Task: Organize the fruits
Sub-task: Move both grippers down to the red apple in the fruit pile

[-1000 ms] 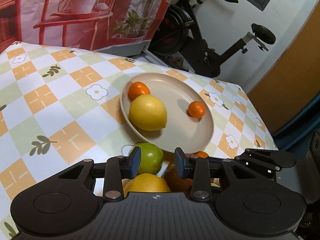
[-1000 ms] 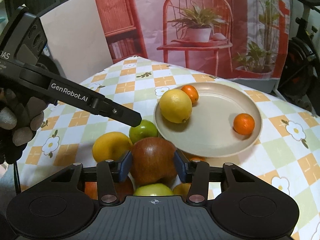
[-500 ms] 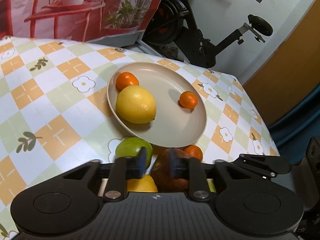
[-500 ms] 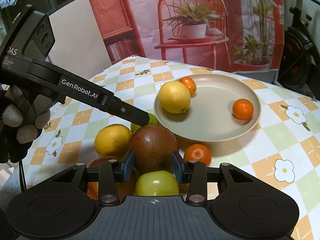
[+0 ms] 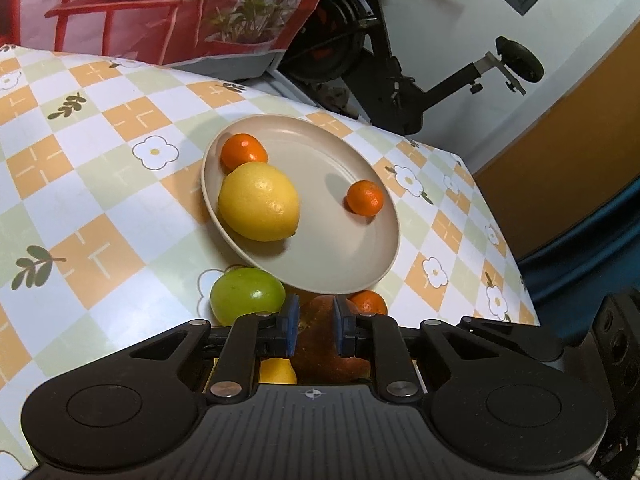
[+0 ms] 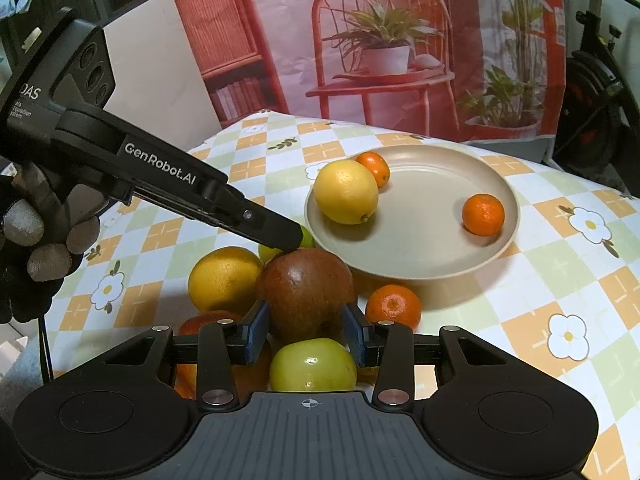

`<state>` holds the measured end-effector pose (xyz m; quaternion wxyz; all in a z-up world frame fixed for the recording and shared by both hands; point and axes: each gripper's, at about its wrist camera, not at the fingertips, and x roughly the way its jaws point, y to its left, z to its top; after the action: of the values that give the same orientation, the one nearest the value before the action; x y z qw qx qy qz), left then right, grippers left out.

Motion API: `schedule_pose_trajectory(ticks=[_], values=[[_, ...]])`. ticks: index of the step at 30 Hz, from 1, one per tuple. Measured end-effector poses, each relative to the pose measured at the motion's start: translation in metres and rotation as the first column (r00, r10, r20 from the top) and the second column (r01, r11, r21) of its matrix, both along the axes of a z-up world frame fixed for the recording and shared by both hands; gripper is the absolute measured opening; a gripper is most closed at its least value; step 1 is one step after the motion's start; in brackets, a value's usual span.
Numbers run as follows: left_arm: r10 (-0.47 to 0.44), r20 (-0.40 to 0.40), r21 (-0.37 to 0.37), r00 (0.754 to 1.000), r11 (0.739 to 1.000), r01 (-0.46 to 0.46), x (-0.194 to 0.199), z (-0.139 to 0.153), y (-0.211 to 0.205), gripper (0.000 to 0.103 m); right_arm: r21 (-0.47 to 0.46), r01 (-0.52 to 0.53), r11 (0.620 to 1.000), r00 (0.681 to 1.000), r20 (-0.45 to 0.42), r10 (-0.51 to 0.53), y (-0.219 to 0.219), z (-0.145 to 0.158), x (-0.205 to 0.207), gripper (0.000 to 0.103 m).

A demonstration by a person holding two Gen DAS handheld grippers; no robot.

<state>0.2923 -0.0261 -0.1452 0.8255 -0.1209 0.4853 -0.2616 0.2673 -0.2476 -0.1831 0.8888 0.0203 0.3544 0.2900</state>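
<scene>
The right gripper pinches a dark red apple between its blue pads, above a green apple nearest the camera. The left gripper, pressed together with nothing held, hovers over that red apple, its tip just above it. Around them on the table lie a yellow orange, a lime and a mandarin. Farther off, the beige plate carries a lemon and two small mandarins.
</scene>
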Motion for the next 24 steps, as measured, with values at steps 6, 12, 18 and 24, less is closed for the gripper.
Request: schedule_pose_trajectory(ticks=[6, 12, 18, 24], values=[[-0.023, -0.019, -0.026, 1.000, 0.999, 0.023, -0.003, -0.001, -0.002, 0.019, 0.004, 0.008, 1.000, 1.000, -0.008, -0.007, 0.000, 0.000, -0.001, 0.039], [-0.019, -0.028, -0.033, 0.999, 0.999, 0.018, -0.002, -0.001, -0.003, 0.019, 0.009, 0.015, 1.000, 1.000, -0.013, -0.015, -0.004, 0.001, -0.003, 0.039], [-0.049, -0.030, -0.093, 0.998, 0.995, 0.046, -0.003, 0.004, -0.008, 0.019, 0.008, 0.024, 1.000, 1.000, -0.020, -0.024, -0.003, 0.000, -0.002, 0.042], [-0.055, -0.035, -0.103, 0.998, 0.993, 0.052, -0.003, 0.004, -0.015, 0.019, 0.006, 0.024, 1.000, 1.000, -0.018, -0.024, -0.003, 0.001, -0.002, 0.042]])
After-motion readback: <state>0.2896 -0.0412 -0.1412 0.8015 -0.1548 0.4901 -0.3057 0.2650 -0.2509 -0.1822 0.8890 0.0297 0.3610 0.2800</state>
